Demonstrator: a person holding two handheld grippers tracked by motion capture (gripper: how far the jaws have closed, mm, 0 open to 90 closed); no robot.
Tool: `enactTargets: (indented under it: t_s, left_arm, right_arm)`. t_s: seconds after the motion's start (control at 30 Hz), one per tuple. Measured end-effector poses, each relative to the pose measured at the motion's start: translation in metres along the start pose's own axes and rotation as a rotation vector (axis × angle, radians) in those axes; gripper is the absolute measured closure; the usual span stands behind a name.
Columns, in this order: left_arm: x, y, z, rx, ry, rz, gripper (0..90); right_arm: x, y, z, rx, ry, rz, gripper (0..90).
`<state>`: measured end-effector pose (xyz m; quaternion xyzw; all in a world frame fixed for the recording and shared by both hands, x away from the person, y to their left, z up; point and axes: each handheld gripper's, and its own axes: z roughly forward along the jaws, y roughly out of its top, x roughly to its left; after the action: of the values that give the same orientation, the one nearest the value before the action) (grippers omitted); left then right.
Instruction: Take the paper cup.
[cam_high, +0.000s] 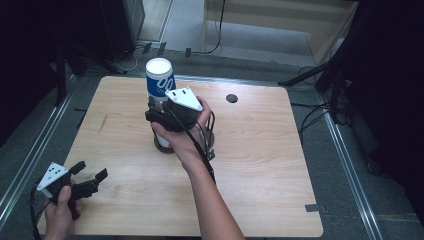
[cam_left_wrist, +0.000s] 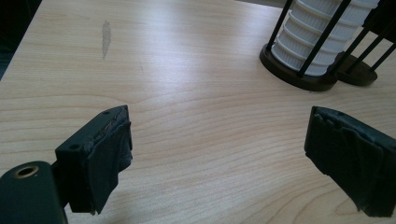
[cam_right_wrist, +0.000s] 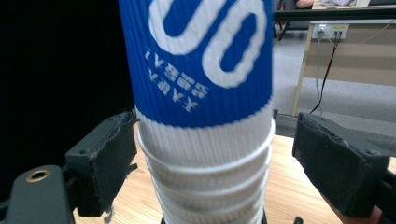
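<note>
A stack of upside-down ribbed paper cups (cam_high: 160, 80) stands in a black wire holder (cam_high: 209, 131) at the middle of the wooden table (cam_high: 260, 165). The top cup (cam_right_wrist: 201, 60) is blue with white print, and the cups under it (cam_right_wrist: 205, 177) are white. My right gripper (cam_high: 157, 113) is open with its jaws on either side of the stack just below the blue cup (cam_right_wrist: 210, 158). The left pad (cam_right_wrist: 109, 163) is at the cup wall, and the right pad (cam_right_wrist: 336, 163) stands a little clear. My left gripper (cam_high: 92, 171) is open and holds nothing near the front left corner (cam_left_wrist: 217, 154).
The holder's round base (cam_left_wrist: 299, 77) has a second dark base (cam_left_wrist: 357, 74) beside it. A dark round hole (cam_high: 231, 98) sits in the table's far right part. A grey smudge (cam_left_wrist: 106, 37) marks the wood at the left. Black stands and cables ring the table.
</note>
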<state>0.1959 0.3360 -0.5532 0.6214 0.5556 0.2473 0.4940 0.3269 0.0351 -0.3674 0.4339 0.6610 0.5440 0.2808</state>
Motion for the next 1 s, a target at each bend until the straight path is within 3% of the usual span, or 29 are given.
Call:
enactTargets:
  t_s: [0.3,0.5,0.67,1.0]
  left_arm:
    - [0.001,0.0,0.001,0.003,0.003,-0.005,8.3]
    - [0.0,0.0,0.001,0.003,0.006,0.002,8.3]
    - [0.0,0.0,0.001,0.005,0.004,0.004,8.3]
    - [0.0,0.001,0.001,0.004,0.003,-0.005,8.3]
  right_arm:
    - [0.01,0.012,0.014,-0.003,-0.032,-0.027,13.2]
    - [0.01,0.018,0.023,-0.01,-0.052,-0.017,13.8]
    - [0.011,0.018,0.027,0.012,-0.062,-0.026,14.9]
    - [0.012,0.019,0.028,0.006,-0.058,-0.041,18.0]
